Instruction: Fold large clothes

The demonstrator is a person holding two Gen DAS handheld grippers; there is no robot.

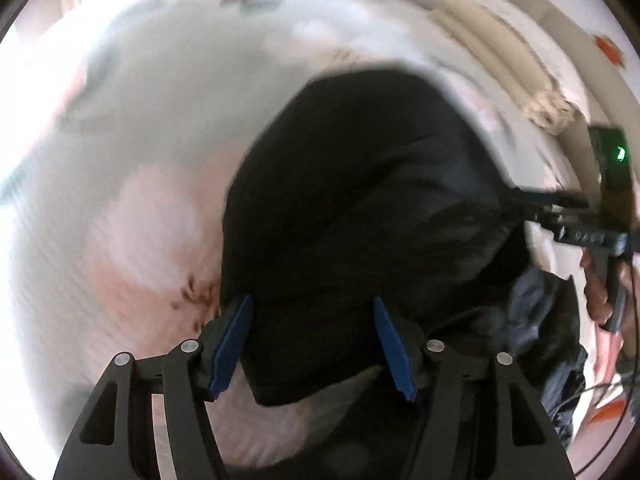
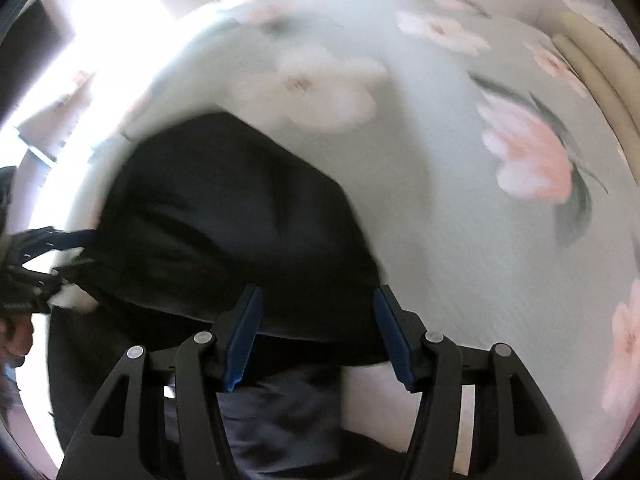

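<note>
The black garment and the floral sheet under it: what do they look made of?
Black garment: soft matte woven cloth, maybe cotton blend; it slumps in rounded folds without shine. Floral sheet: thin printed fabric, fine ribbed weave visible near the right claw. Motion blur leaves both uncertain.

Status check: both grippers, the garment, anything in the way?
Left gripper open, fingers astride the black garment. Right gripper open, same. Garment bunched on the flowered bedspread. Nothing blocking; frames blurred.

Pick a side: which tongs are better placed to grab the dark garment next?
Left, marginally. The left tongs stand open with the dark garment filling the gap between both pads. The right tongs are open too, but sit at its edge, partly over the floral bedsheet. Motion blur limits certainty.
</note>
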